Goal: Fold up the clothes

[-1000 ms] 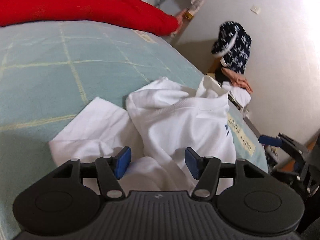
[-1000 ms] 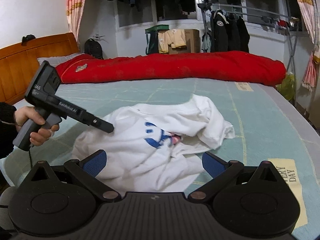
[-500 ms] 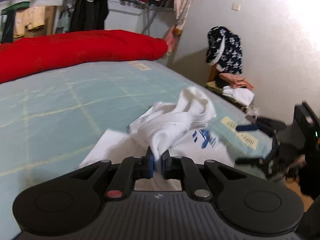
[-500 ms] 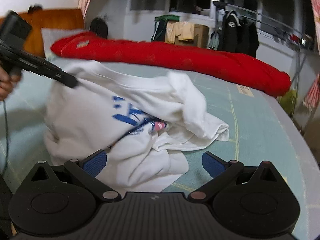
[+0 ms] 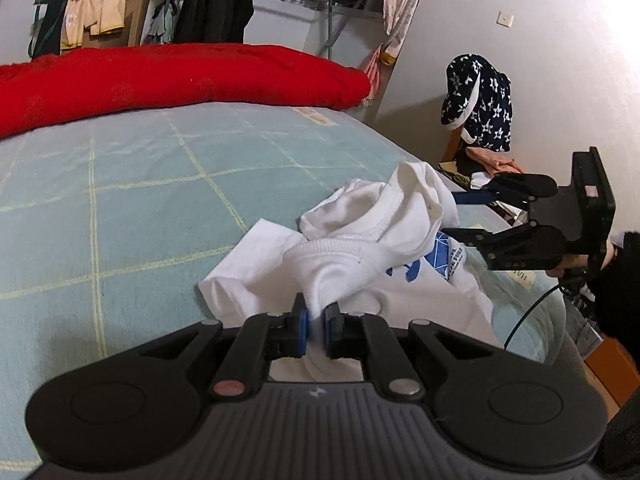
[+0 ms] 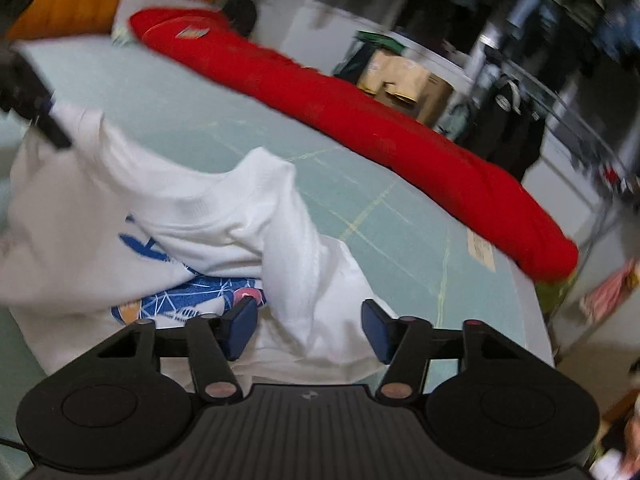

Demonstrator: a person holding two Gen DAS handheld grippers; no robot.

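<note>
The left gripper (image 5: 316, 326) is clamped on a bunched fold of the white T-shirt (image 5: 360, 256), a pinch of cloth squeezed between its blue pads (image 5: 303, 328). The shirt lies crumpled on the pale green checked bedsheet (image 5: 120, 208), its blue print (image 5: 436, 256) turned toward 3 o'clock in the left wrist view, with a flat white panel spreading toward 9 o'clock of the heap.

The right gripper (image 6: 308, 330) has just been closing and its jaws stand roughly half apart; a white fold of the shirt (image 6: 224, 232) lies between them, yet neither blue pad (image 6: 240, 328) presses on it. In the left wrist view this gripper (image 5: 460, 216) comes in from 3 o'clock, its tips at the shirt's raised edge, held by a hand (image 5: 608, 252) in a dark sleeve.

A rolled red quilt (image 5: 172, 76) lies along the far side of the bed at 12 o'clock
</note>
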